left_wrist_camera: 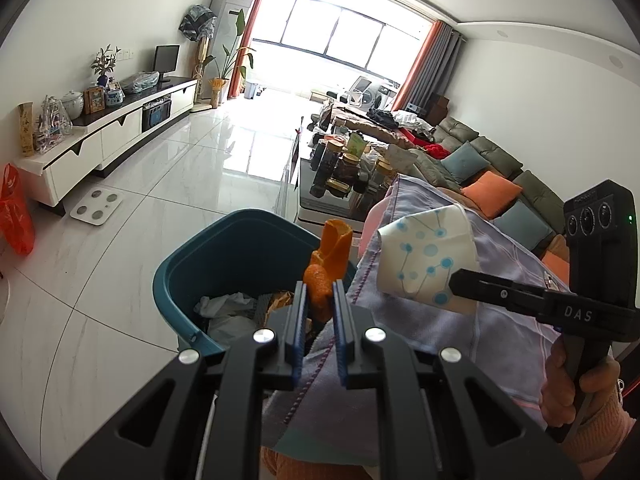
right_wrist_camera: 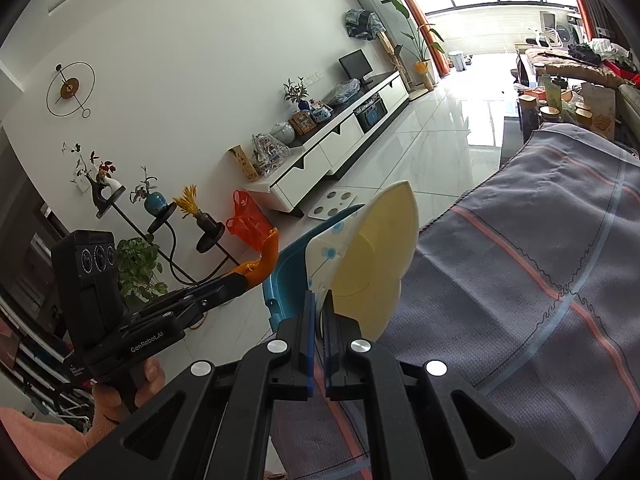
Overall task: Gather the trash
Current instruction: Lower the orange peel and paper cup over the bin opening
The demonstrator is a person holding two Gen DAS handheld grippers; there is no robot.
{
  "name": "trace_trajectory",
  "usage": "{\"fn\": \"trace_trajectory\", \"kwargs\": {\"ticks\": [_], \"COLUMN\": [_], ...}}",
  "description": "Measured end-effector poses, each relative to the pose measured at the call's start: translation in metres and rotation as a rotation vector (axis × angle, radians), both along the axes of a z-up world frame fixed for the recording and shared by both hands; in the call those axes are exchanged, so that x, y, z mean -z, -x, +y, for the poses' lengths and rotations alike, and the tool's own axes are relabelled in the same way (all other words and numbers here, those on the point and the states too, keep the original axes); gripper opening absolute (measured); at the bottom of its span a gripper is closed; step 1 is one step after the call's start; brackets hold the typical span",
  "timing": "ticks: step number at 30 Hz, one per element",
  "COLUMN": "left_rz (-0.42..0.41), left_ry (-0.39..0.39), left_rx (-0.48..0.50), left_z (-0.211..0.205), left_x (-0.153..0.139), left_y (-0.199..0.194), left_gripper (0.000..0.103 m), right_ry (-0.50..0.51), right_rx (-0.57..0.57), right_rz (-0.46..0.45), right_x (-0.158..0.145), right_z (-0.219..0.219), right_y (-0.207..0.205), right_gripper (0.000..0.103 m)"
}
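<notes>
In the left wrist view, a strip of orange peel (left_wrist_camera: 326, 276) is clamped between the blue pads of the left gripper (left_wrist_camera: 320, 300), held above the near right rim of a teal bin (left_wrist_camera: 188, 264) that stands on the white tiled floor (left_wrist_camera: 132, 248). Crumpled white paper and other scraps are seen inside the bin. To the right, a flattened paper cup (left_wrist_camera: 424, 256) with a blue dot pattern is gripped by the right gripper (left_wrist_camera: 460, 282), whose body is marked "DAS". A grey striped cloth (left_wrist_camera: 472, 320) lies beneath both.

In the right wrist view, the right gripper (right_wrist_camera: 319, 300) is seen clenched on the flattened paper cup (right_wrist_camera: 372, 256), its yellow inside facing the camera, over the left edge of the cloth (right_wrist_camera: 520, 280). At the left, the left gripper (right_wrist_camera: 240, 276), marked "GenRobot.AI", is held in a hand (right_wrist_camera: 120, 392) with the peel (right_wrist_camera: 264, 260) at its tip. Part of the bin (right_wrist_camera: 288, 272) shows behind the cup.
</notes>
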State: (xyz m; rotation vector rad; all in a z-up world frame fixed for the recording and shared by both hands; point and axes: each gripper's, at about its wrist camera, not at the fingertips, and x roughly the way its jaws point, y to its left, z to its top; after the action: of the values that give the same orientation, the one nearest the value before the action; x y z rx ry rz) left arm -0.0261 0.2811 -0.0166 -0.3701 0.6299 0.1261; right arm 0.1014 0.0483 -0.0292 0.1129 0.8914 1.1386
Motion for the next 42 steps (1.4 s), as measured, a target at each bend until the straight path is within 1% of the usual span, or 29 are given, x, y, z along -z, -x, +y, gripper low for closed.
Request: {"fn": "trace_trajectory", "kwargs": {"ticks": [28, 42], "left_rz": [0.032, 0.043], "left_ry": [-0.003, 0.005], "left_rx": [-0.04, -0.053], "left_z": [0.001, 0.005], "left_x": [0.011, 0.017], "left_y": [-0.011, -0.015], "left_gripper": [0.014, 0.014], "right_ry": [0.036, 0.059], "right_rx": [-0.022, -0.031], "right_rz": [0.006, 0.012], "right_x": [0.004, 0.006], "right_z": [0.028, 0.044], "right_y": [-0.003, -0.012], "right_gripper": [0.004, 0.004]}}
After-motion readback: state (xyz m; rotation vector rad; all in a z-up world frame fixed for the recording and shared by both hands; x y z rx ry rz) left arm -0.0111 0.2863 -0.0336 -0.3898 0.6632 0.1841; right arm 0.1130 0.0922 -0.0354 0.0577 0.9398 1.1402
